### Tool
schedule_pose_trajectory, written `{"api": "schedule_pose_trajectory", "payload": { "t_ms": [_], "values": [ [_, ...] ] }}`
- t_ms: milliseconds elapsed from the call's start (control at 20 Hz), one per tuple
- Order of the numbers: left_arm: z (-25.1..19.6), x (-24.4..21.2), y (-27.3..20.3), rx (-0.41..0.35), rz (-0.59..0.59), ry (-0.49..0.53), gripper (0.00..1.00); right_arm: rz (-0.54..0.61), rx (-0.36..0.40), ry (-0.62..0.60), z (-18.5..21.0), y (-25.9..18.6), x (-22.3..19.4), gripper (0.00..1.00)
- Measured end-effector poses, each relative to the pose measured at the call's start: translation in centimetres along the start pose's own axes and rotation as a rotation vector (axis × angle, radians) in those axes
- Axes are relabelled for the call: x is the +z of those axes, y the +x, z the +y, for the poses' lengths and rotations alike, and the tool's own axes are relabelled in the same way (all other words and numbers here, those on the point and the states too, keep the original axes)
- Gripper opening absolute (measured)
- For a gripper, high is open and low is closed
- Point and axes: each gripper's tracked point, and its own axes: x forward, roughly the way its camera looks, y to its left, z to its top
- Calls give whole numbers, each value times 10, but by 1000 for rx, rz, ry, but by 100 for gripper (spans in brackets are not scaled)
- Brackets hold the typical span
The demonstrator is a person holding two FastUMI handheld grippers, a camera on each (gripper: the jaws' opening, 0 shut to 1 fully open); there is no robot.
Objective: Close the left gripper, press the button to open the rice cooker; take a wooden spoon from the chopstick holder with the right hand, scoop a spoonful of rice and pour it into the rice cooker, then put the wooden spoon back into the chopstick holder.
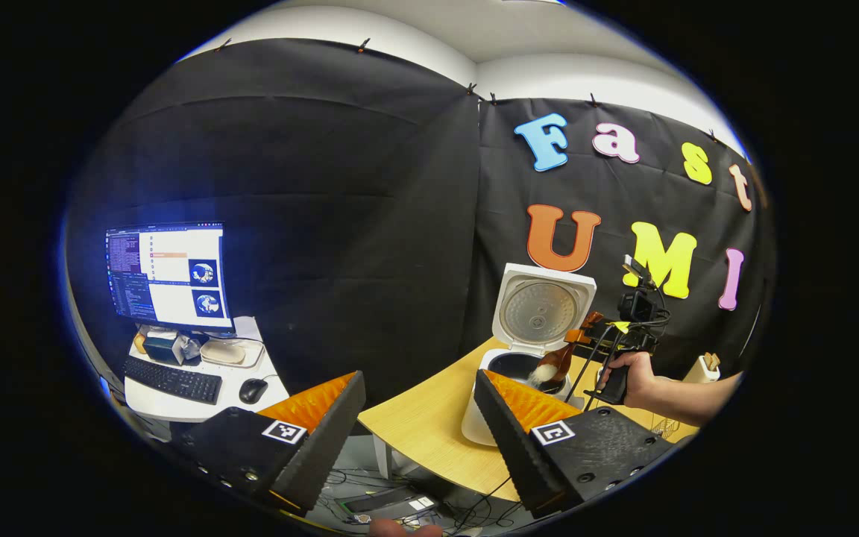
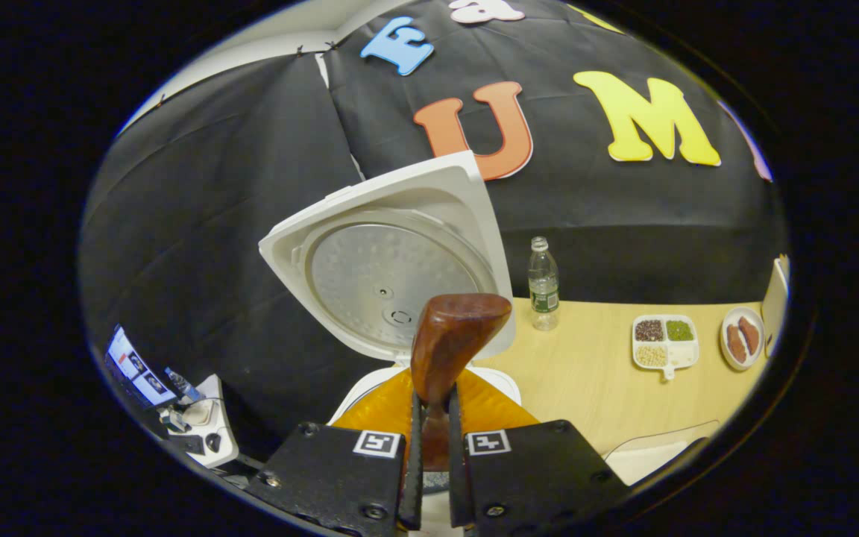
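Observation:
The white rice cooker (image 1: pixel 489 418) stands on the wooden table with its lid (image 1: pixel 543 309) raised upright. In the left gripper view a hand (image 1: pixel 642 380) holds my right gripper (image 1: pixel 584 337), which is shut on the wooden spoon (image 1: pixel 560 359). The spoon is tipped over the dark pot, and white rice (image 1: pixel 545 371) shows at its tip. My left gripper (image 1: pixel 414 418) is open and holds nothing, off the table's near-left corner. In the right gripper view my right gripper (image 2: pixel 429 440) clamps the spoon's handle. The spoon's bowl (image 2: pixel 452 339) shows its back in front of the lid (image 2: pixel 392 261).
A water bottle (image 2: pixel 543 283), a divided dish of grains (image 2: pixel 664 341) and a small plate with brown pieces (image 2: pixel 743 339) stand on the table (image 2: pixel 586 373) right of the cooker. A white holder (image 1: pixel 705 367) stands behind the hand. A desk with monitor (image 1: pixel 168 272) and keyboard (image 1: pixel 172 379) is far left.

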Motion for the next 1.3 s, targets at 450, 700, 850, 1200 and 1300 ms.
{"api": "schedule_pose_trajectory", "payload": {
  "t_ms": [450,700,850,1200,1300],
  "values": [
    [-2,0,-2,-19,-3,2,94,-19,17,-308,28,4,-2,17],
    [3,-3,-4,-15,-2,-6,94,-63,28,-532,48,4,3,19],
    [6,-2,-6,-14,-6,-15,94,-80,38,-640,56,2,1,19],
    [5,-2,-6,-30,-4,-18,94,-101,36,-543,51,-3,7,19],
    [2,-3,-5,-38,2,-24,94,-107,29,-492,46,-9,12,19]
  ]
}}
